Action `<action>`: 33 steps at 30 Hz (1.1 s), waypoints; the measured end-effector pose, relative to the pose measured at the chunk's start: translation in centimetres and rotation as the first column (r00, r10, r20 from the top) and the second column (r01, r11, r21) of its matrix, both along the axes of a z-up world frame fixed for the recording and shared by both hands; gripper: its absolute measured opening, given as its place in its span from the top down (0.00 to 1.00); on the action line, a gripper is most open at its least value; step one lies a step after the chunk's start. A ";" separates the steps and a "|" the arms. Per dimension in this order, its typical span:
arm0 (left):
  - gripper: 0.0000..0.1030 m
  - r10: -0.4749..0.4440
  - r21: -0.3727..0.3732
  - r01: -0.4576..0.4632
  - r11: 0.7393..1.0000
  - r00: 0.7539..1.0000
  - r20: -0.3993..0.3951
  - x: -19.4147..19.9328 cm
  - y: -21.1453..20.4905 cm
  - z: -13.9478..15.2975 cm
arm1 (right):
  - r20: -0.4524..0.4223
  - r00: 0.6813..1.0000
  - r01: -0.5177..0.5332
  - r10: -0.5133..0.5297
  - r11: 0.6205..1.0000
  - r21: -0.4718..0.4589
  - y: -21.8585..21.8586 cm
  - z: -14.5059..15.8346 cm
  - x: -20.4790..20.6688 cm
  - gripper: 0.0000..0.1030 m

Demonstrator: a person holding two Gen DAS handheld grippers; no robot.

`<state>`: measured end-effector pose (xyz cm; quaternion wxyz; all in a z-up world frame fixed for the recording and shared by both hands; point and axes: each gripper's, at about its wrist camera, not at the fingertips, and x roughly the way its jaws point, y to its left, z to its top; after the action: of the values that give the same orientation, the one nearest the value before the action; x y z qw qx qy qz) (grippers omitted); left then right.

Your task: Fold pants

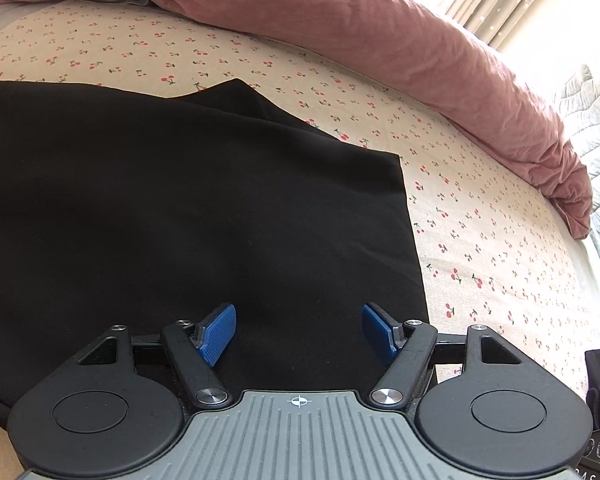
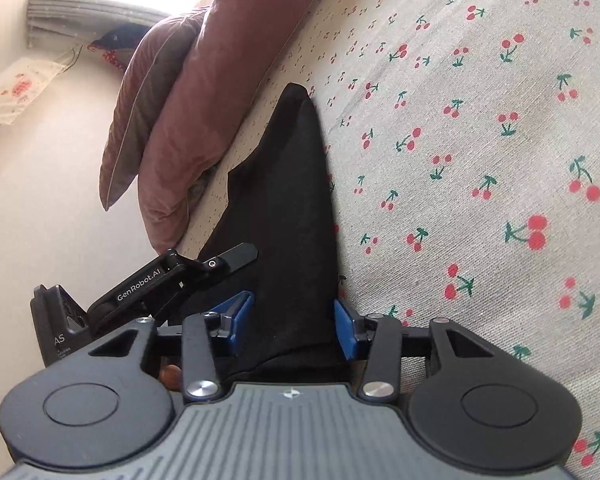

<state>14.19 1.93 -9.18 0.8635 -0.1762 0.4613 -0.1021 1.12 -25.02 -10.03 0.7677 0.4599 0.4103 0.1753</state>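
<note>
**Now grip both edges before lifting**

Black pants lie flat on the cherry-print bed. Left tongs hover spread above them; right tongs straddle a raised fold, grip unclear. Pinch both firmly, then lift together.

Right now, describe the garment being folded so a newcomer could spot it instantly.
Start at the bed, covered by a cream cherry-print sheet with a rumpled pink duvet heaped along its far side. On the sheet in front of that duvet lie the black pants, spread flat. They are the only plain black, unpatterned fabric on the bed.
</note>
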 end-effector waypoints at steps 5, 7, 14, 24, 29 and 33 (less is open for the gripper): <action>0.32 -0.010 0.023 0.009 1.000 1.000 0.008 -0.1 -0.4 0.1 | -0.008 1.000 -0.015 0.015 0.999 -0.048 0.5 -0.3 0.6 0.83; 0.32 -0.010 0.031 0.010 0.999 1.000 0.009 -0.1 -0.7 0.2 | -0.012 1.000 -0.017 0.017 0.999 -0.037 0.3 -0.5 0.6 0.84; 0.32 -0.004 0.011 0.004 1.000 1.000 0.009 -0.1 -0.5 0.5 | 0.040 0.999 -0.008 0.014 0.988 -0.151 1.9 0.6 -0.1 1.00; 0.32 -0.272 0.282 0.240 0.929 0.959 0.079 3.3 -9.3 4.9 | 0.136 0.990 -0.005 0.043 0.963 -0.269 3.6 2.5 -0.5 1.00; 0.39 -0.424 0.569 0.357 0.741 0.906 -0.017 6.3 -16.8 5.4 | 0.196 0.976 -0.018 0.093 0.935 -0.354 4.7 3.3 -0.5 1.00; 0.45 -0.431 0.677 0.402 0.616 0.892 -0.138 7.4 -19.8 2.8 | 0.208 0.972 -0.023 0.110 0.924 -0.381 4.9 3.5 -0.6 1.00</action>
<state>21.56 -17.82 -6.35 0.8269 0.2715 0.4768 -0.1237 0.56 -20.16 -6.49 0.8766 0.2672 0.3618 0.1709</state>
